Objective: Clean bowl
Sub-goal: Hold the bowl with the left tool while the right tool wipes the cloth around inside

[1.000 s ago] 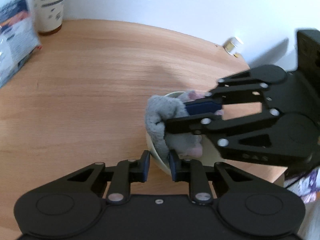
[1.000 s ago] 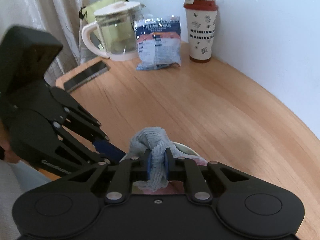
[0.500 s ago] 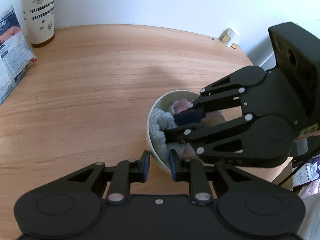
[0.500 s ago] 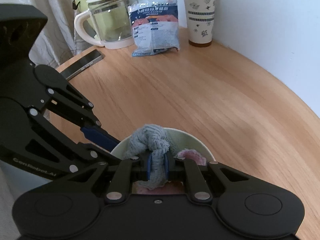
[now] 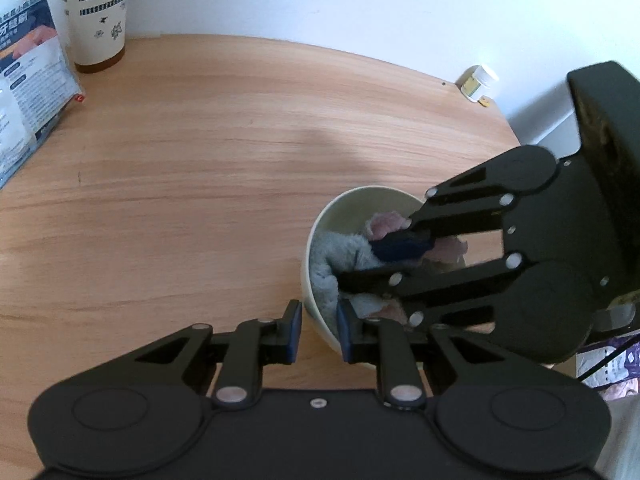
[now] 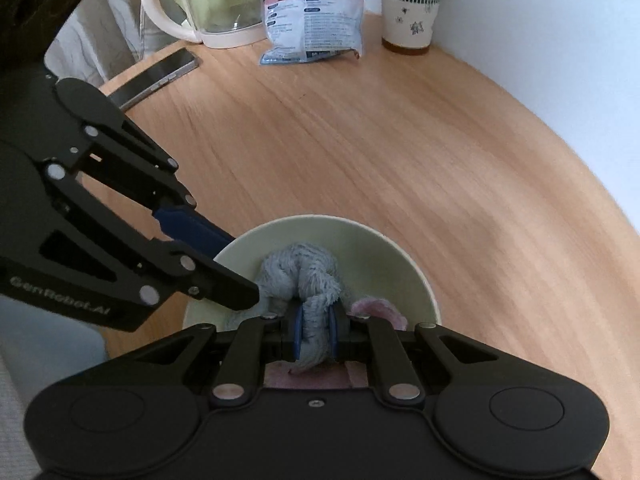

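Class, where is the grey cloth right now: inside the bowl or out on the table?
Inside the bowl. The cloth sits bunched below the rim, pinched by the right gripper; none of it lies on the table.

Raised lettering "GenRobot.AI" on side of left gripper (image 6: pixel 224 264), right wrist view. Blue snack packet (image 6: pixel 314 12) carries printed Chinese text, too small and blurred to read.
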Demonstrator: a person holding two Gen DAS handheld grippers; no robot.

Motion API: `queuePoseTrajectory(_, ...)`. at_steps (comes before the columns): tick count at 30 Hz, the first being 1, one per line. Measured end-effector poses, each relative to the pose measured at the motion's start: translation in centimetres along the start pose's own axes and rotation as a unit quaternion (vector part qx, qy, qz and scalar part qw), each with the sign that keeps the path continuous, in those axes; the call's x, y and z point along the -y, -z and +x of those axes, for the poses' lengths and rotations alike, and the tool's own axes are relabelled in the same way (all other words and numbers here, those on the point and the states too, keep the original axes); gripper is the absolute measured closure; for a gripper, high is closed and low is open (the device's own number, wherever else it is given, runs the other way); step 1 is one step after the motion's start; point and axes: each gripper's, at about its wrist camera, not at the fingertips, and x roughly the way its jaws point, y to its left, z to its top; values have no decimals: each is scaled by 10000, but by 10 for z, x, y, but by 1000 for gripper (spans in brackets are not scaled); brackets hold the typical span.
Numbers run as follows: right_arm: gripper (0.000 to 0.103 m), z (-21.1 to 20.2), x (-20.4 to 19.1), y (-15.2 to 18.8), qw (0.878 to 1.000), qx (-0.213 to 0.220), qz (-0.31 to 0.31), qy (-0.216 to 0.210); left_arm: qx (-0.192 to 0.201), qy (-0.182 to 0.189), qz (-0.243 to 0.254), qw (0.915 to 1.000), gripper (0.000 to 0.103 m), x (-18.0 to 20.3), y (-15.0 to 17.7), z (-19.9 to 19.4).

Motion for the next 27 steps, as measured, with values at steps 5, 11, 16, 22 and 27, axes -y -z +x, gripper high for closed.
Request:
queuePoseTrajectory(5,89,-18,0,5,9985,378,143,379,-75,-3,72,9999,85,0,-2,2)
queuePoseTrajectory(11,89,-28,-2,7,9951,704,174,665,-93,-14,159,9998,85,-1,-3,1)
queuePoseTrajectory(16,92,-20,-5,5,9930,699,286,905,-108,-55,170,9998,83,-1,-2,0)
queuePoseTrajectory(22,93,-3,-8,4,9935,437,347,991,-93,-68,146,9998,82,2,0,0)
queuePoseTrajectory(27,93,12,-7,9,9949,173,545,836,-69,-88,126,9999,82,2,-1,1)
